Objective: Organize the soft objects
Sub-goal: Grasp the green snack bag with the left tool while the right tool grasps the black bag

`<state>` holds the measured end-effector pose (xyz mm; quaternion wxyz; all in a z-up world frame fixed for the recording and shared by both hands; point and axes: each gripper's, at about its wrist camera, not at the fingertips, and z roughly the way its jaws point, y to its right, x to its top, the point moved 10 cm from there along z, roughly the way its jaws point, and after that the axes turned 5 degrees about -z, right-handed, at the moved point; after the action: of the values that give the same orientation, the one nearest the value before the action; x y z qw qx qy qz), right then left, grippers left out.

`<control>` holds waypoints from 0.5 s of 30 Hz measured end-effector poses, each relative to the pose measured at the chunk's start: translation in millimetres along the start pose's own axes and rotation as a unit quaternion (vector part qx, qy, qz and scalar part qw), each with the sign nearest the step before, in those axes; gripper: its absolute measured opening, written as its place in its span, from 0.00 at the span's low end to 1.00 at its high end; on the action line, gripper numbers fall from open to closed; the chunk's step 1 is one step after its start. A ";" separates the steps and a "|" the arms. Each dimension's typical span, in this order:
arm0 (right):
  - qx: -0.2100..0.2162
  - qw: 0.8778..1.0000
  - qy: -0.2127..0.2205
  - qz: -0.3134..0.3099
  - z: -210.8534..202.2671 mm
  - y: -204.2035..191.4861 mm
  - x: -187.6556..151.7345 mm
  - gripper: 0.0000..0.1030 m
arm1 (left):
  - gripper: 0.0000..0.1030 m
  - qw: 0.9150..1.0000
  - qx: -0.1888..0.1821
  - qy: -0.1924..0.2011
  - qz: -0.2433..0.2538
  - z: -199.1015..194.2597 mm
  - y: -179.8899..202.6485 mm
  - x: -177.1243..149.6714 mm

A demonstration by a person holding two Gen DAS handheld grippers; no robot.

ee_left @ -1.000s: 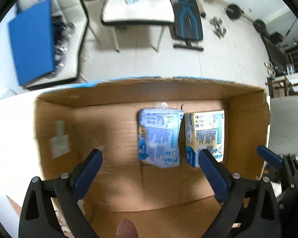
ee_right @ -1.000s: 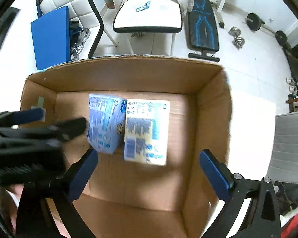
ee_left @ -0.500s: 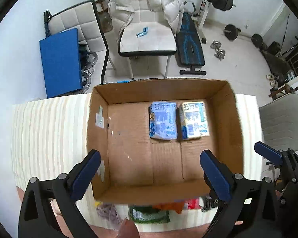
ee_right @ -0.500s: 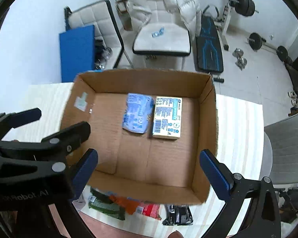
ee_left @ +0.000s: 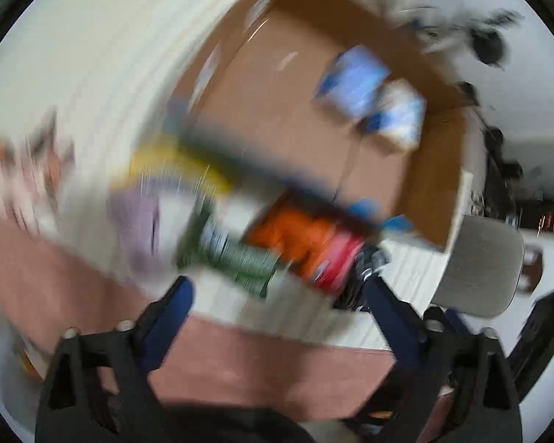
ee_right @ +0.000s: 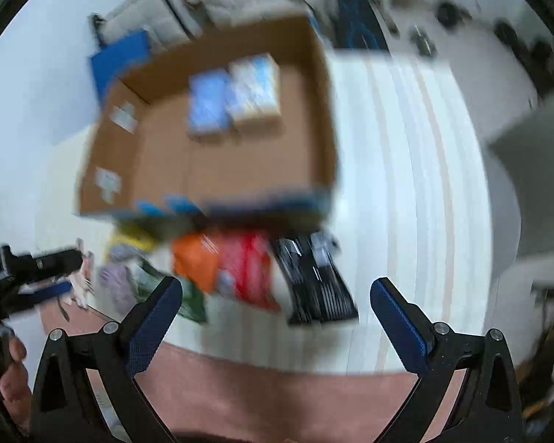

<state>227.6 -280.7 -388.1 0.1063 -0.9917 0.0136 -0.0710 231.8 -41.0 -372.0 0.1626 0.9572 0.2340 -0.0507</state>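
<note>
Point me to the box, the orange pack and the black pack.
Box [ee_right: 240,170]: right wrist view, bare floor.
Orange pack [ee_right: 195,262]: right wrist view, its middle.
Black pack [ee_right: 317,284]: right wrist view, its middle.

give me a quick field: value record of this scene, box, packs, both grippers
box: open cardboard box on a white striped table
in box: two packs, one blue, one pale, side by side near the far wall
outside box: row of packs along the near wall, orange-red, black, green, purple
left gripper: open, holding nothing, above the row
right gripper: open, holding nothing, above the row
image quality: both views motion-blurred, labels unreadable
</note>
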 end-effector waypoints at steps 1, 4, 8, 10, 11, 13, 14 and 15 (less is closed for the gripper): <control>0.001 1.000 -0.017 0.013 15.4 8.6 -11.8 0.98 | 0.79 0.999 0.005 -0.022 -0.027 23.7 -14.6 -5.9; -0.009 0.998 -0.045 0.040 51.1 28.1 -35.0 0.79 | 0.77 0.997 0.007 -0.058 -0.058 61.5 -27.3 -10.9; -0.015 0.997 -0.051 0.055 74.8 38.9 -42.9 0.78 | 0.77 0.992 0.020 -0.063 -0.112 93.9 -37.9 3.3; -0.009 0.997 -0.046 0.058 78.1 38.9 -37.4 0.78 | 0.77 0.988 0.044 -0.063 -0.132 102.3 -47.3 13.7; -0.011 0.997 -0.045 0.055 80.5 39.4 -33.4 0.78 | 0.77 0.987 0.050 -0.064 -0.140 106.8 -49.3 17.7; -0.021 0.998 -0.047 0.048 86.2 42.7 -26.2 0.78 | 0.77 0.987 0.079 -0.052 -0.132 113.0 -53.9 23.2; -0.022 0.998 -0.048 0.044 87.5 41.6 -22.9 0.78 | 0.69 0.988 0.097 -0.046 -0.113 113.3 -54.8 24.1; -0.027 0.998 -0.053 0.037 91.8 42.2 -20.7 0.78 | 0.58 0.989 0.111 -0.043 -0.089 114.7 -54.0 22.9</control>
<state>219.8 -301.9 -488.7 0.0829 -0.9954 0.0462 -0.0138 224.6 -24.4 -499.5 0.0600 0.9417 0.3035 -0.1322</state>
